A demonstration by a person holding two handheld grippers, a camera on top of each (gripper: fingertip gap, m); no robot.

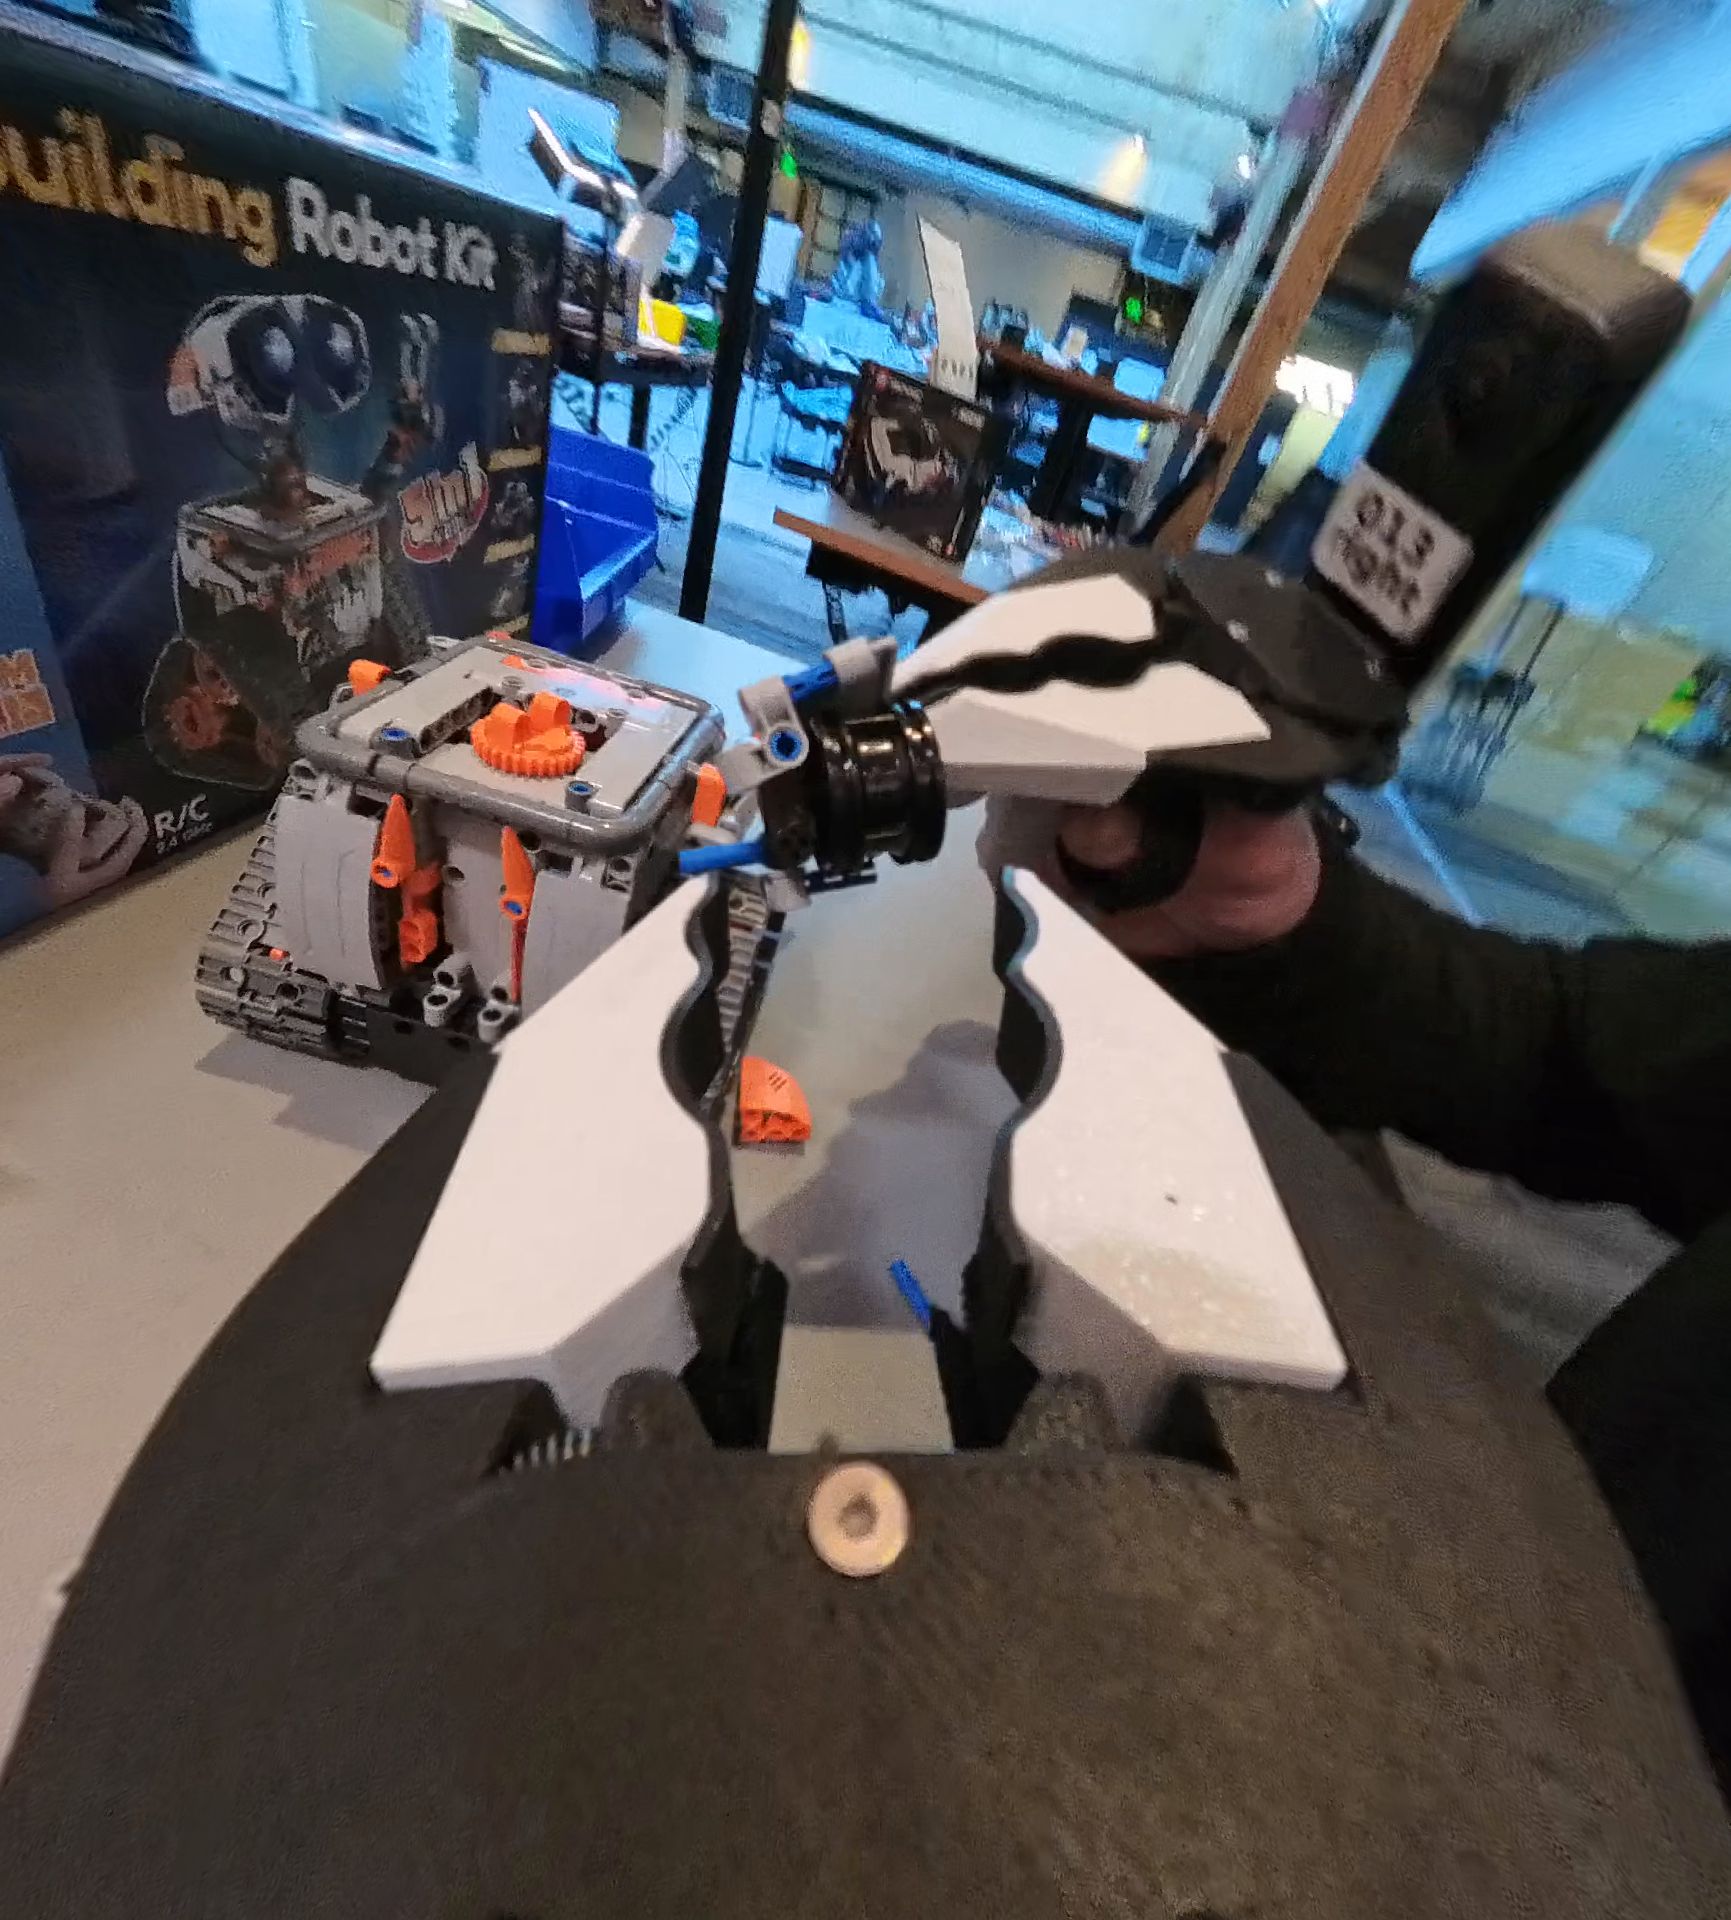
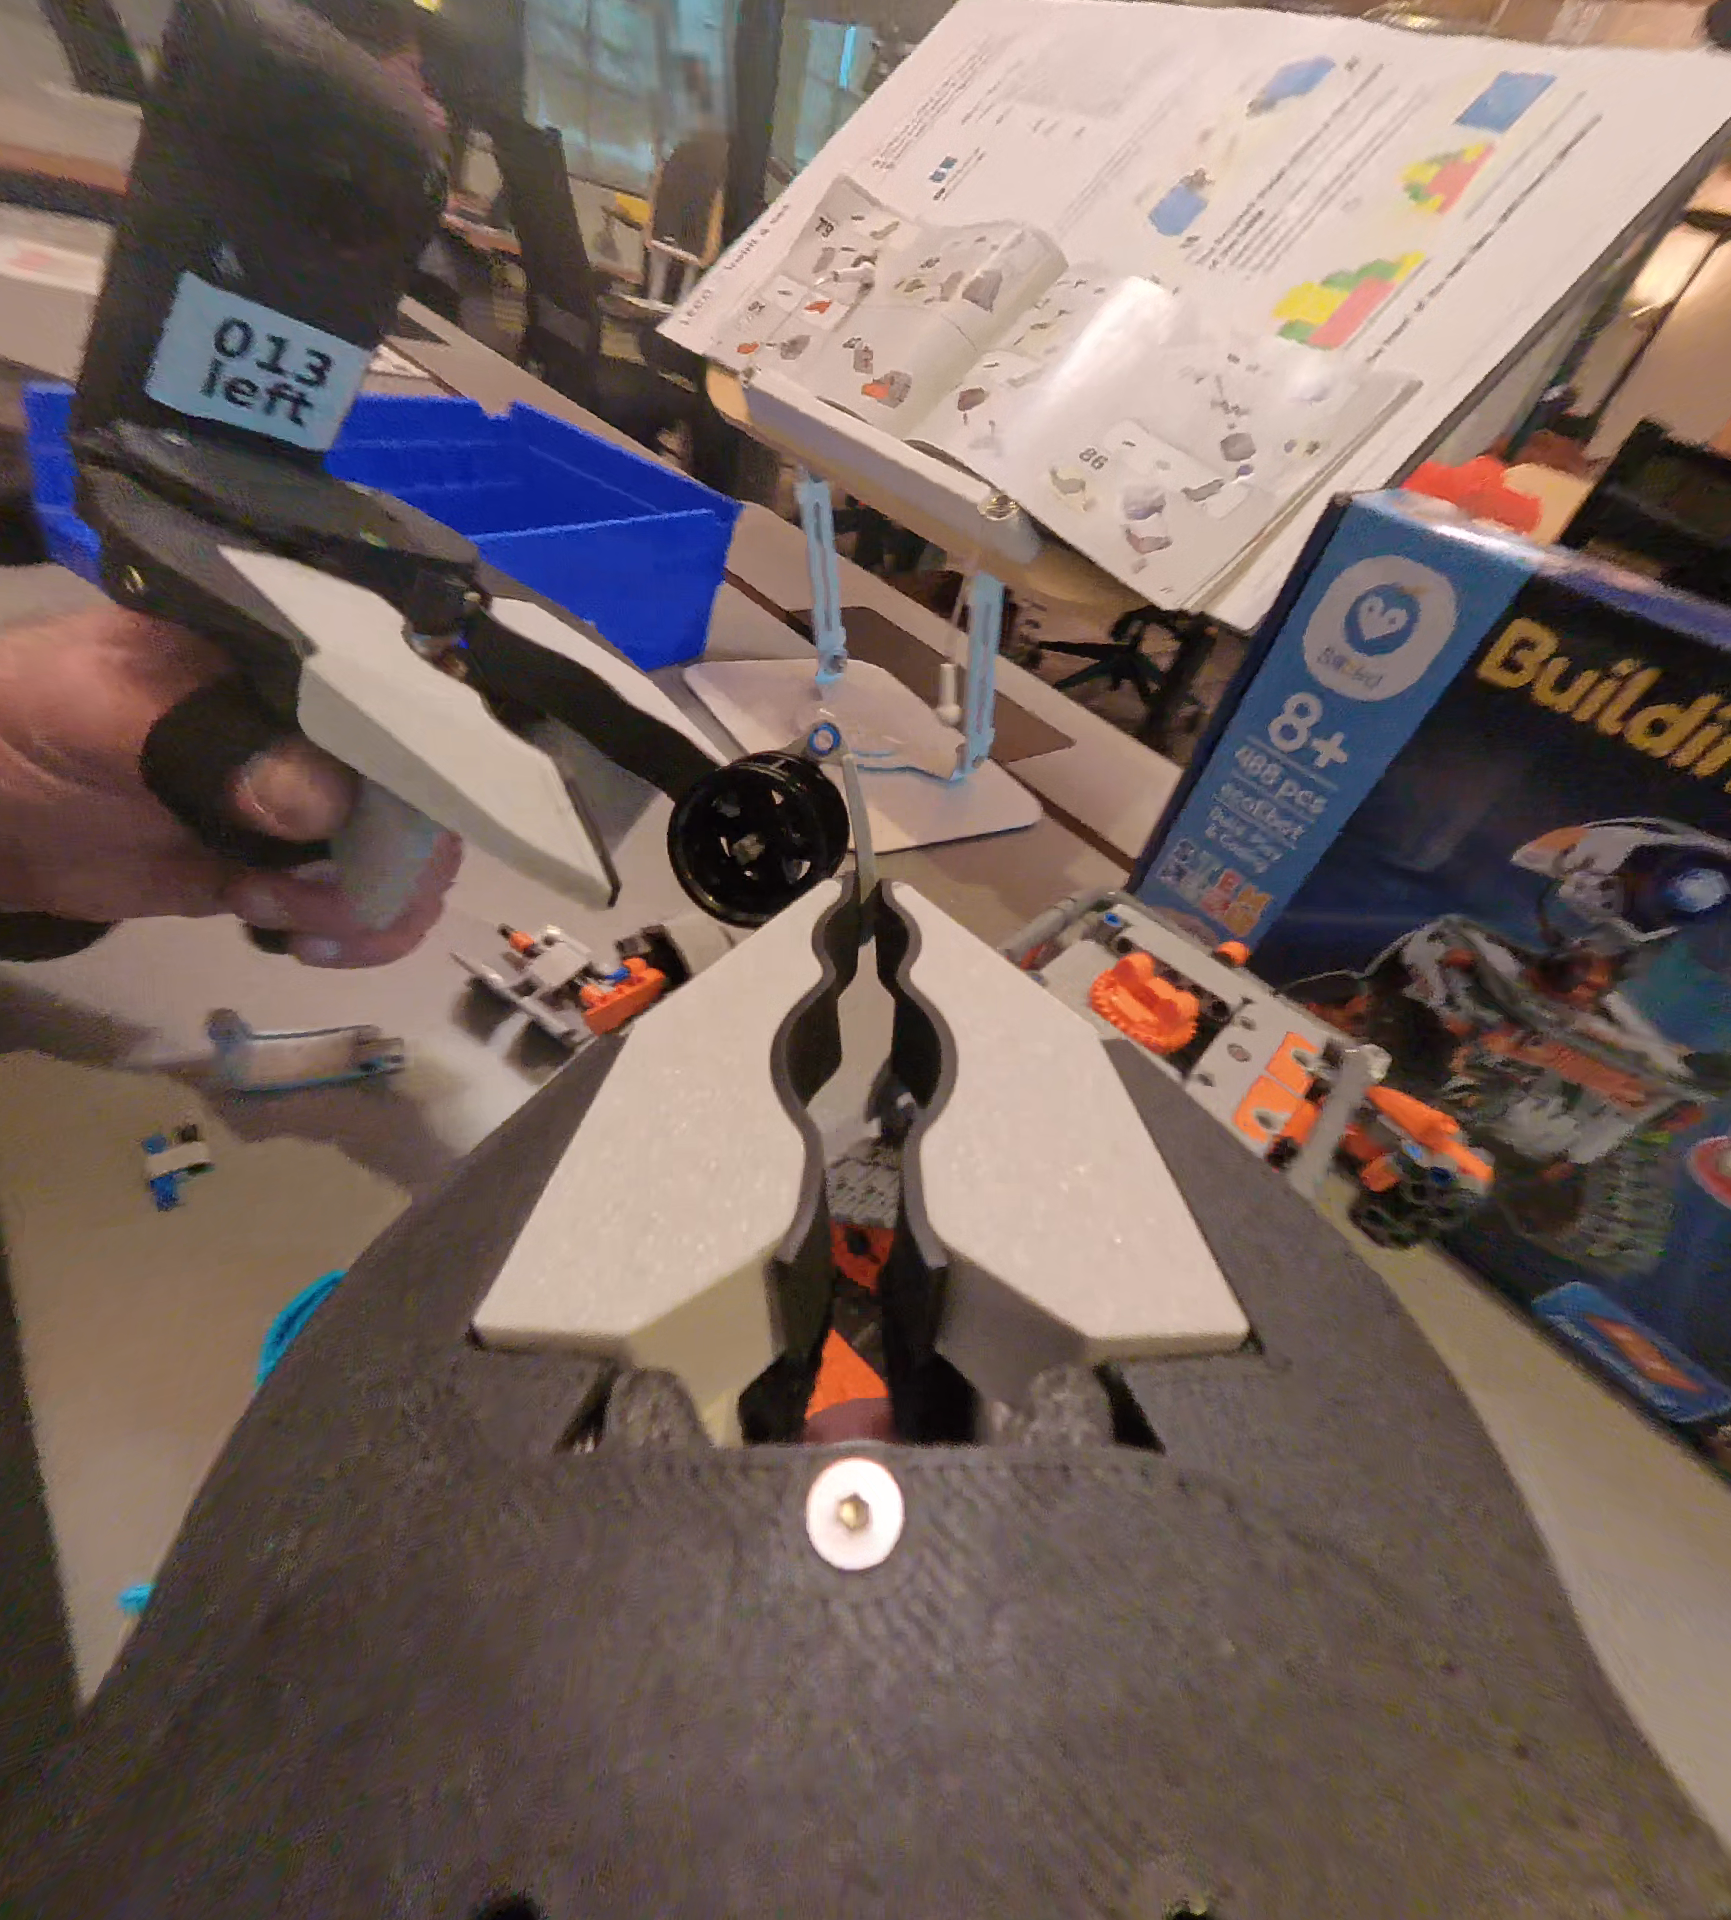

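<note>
A small black plastic wheel hub pinned to a grey studless brick arm with blue connector pins is held in the air over the tabletop, just beside the top corner of the grey and orange tracked brick-built robot body. By the look of it the sub-assembly is light and rigid. Its friction-fit pins would probably let it come apart under a twist, and the glossy hub looks slippery, so the flat grey arm seems the surer place to hold.

The right gripper has its jaws pressed together on that grey arm, as the right wrist view also shows at its own fingertips. The left gripper sits just below the hub with its jaws spread and nothing between them. A person's hand grips its handle.

A loose orange curved brick piece lies on the pale tabletop beneath. Farther out stand a dark blue printed kit box, a blue plastic parts bin and an open instruction booklet on a tilted stand. Small grey and blue loose pieces are scattered to the left.
</note>
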